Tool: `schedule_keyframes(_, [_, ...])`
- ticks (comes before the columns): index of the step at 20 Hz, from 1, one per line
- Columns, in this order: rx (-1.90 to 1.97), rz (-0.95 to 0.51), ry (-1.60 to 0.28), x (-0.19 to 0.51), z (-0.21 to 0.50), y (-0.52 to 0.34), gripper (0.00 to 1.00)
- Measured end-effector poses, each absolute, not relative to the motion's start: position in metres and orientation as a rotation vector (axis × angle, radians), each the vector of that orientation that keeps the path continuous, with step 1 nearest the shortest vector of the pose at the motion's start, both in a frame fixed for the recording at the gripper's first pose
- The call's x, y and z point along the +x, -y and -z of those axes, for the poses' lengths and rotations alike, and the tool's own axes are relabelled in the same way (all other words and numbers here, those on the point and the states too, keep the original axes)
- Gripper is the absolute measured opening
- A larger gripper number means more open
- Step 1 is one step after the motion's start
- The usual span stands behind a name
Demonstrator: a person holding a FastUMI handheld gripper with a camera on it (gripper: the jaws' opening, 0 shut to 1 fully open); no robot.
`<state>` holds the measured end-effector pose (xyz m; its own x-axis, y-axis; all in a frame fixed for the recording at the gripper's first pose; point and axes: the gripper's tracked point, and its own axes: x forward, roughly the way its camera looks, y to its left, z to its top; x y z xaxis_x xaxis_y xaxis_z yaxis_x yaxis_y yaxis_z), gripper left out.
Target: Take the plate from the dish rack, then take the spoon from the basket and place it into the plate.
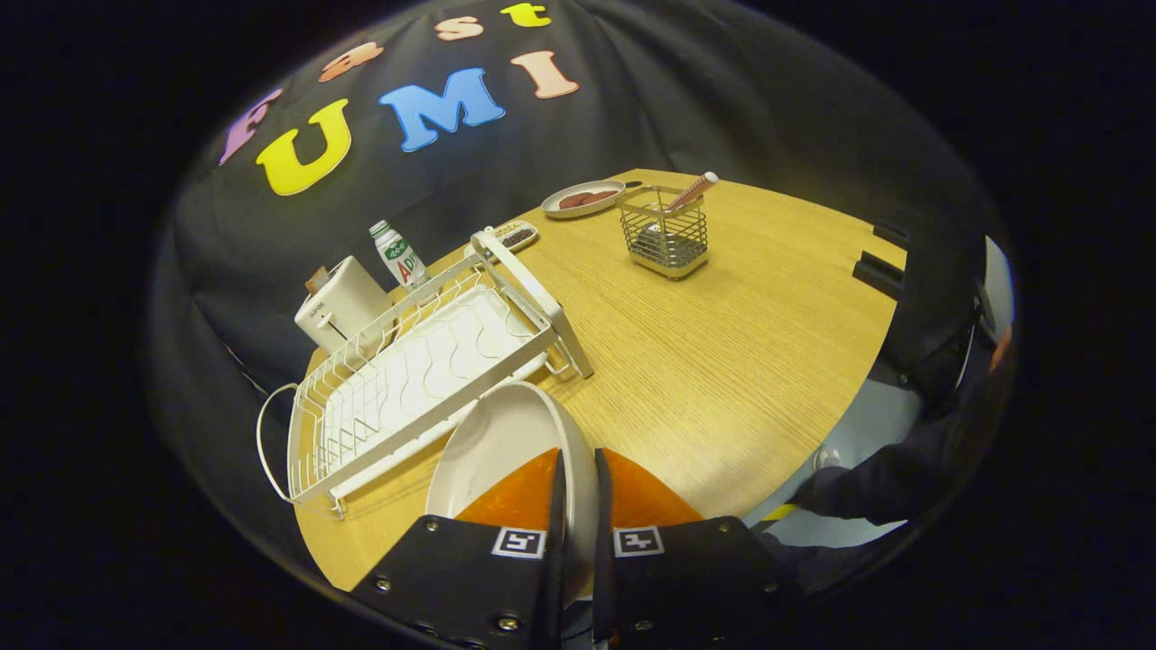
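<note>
My gripper is shut on the rim of a white plate, which I hold on edge just in front of the white wire dish rack, above the wooden table. The rack's slots stand bare. Far beyond the fingers a wire basket stands on the table with a spoon leaning out of it, its pinkish handle up.
A white boxy appliance and a small bottle stand behind the rack. A flat dish with dark food and a small tray lie at the table's far side. A person's dark sleeve is at the table's near right edge.
</note>
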<state>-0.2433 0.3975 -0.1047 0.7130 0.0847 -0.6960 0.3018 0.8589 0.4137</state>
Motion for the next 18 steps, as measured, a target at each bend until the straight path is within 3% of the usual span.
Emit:
schedule_keyframes(5, [0.442, 0.136, -0.831, -0.247, 0.124, -0.384, 0.23])
schedule_keyframes(10, [0.284, 0.154, -0.837, -0.241, 0.120, -0.355, 0.23])
schedule_keyframes(18, [0.147, 0.232, -0.675, -0.181, 0.063, -0.275, 0.23])
